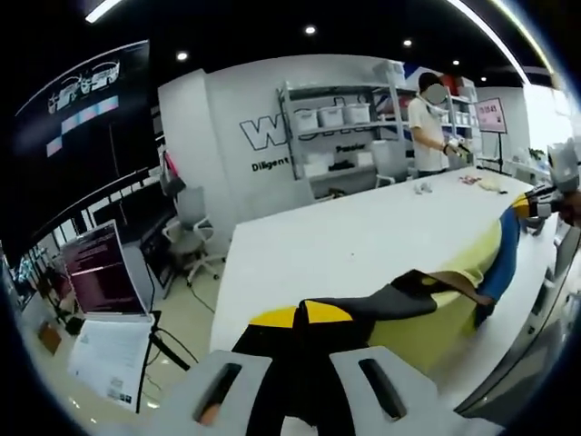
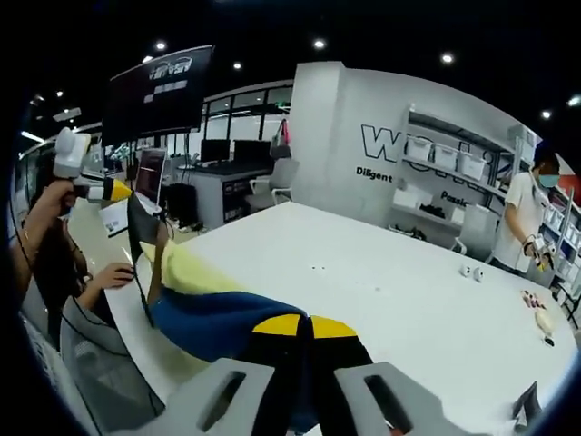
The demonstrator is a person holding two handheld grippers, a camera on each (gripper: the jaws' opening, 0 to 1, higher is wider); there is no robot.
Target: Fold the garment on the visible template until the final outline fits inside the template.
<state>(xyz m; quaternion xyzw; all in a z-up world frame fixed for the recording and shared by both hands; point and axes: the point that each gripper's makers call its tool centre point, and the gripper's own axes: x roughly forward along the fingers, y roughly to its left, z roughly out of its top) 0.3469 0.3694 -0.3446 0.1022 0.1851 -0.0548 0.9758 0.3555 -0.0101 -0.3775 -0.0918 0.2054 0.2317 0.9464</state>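
Note:
A garment (image 1: 381, 304) in black, yellow and blue hangs stretched above the white table (image 1: 363, 236), between my two grippers. My left gripper (image 1: 300, 363) is shut on its black-and-yellow end. The right gripper (image 1: 536, 204) holds the blue end at the table's right edge. In the right gripper view, my right gripper (image 2: 304, 372) is shut on the garment (image 2: 218, 322), which runs left to the left gripper (image 2: 116, 191), held up by a hand. A pale yellow sheet (image 1: 436, 322) lies on the table under the cloth and shows again as the pale yellow sheet (image 2: 195, 268).
A person (image 1: 427, 118) stands at the table's far end beside small items (image 2: 536, 318). Shelves with white bins (image 1: 336, 118) line the back wall. A laptop screen (image 1: 100, 268) and an office chair (image 1: 191, 236) stand off the table's left side.

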